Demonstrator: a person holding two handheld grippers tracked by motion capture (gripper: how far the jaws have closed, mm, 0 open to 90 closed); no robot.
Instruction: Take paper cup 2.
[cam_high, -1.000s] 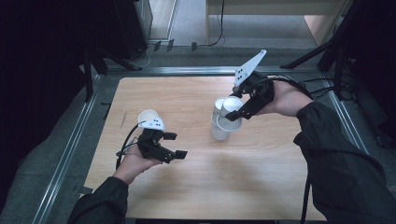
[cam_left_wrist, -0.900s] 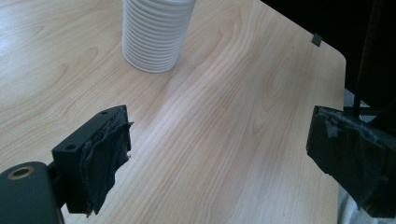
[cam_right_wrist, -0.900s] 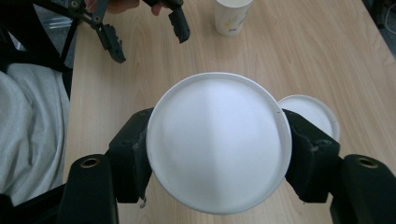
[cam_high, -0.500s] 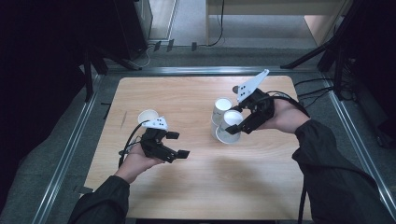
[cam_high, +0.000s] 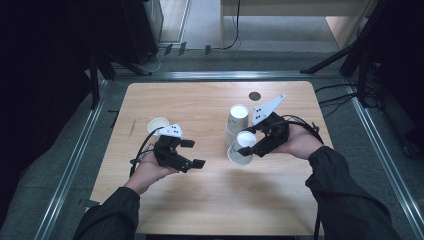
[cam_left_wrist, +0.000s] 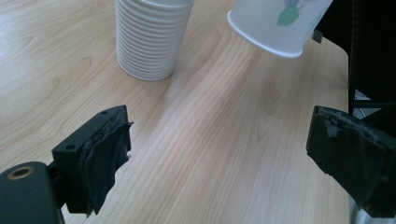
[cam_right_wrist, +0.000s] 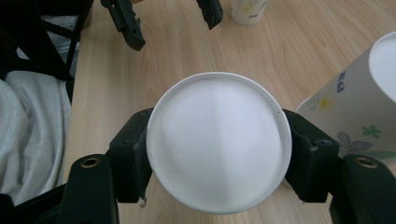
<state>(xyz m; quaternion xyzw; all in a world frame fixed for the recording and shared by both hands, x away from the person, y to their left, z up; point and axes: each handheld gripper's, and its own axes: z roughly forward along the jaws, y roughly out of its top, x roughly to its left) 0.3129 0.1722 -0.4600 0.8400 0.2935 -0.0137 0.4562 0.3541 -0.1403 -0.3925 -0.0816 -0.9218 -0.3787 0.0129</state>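
The right gripper (cam_high: 248, 148) clamps an upturned paper cup (cam_right_wrist: 218, 141) (base toward its camera), beside the cup stack (cam_high: 236, 119). The left gripper (cam_high: 193, 153) gapes empty.

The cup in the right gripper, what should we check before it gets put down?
1. Cup held by both pads of the right gripper: ok.
2. Cup upside down, base toward the gripper's camera: ok.
3. Cup clear of the stack: ok, it hangs beside it, apart.
4. Bare table under the cup to land on: ok.
5. Left gripper out of the way, open and empty: ok.
6. Cup rim level with the table: not ok, it looks tilted in the left gripper view.
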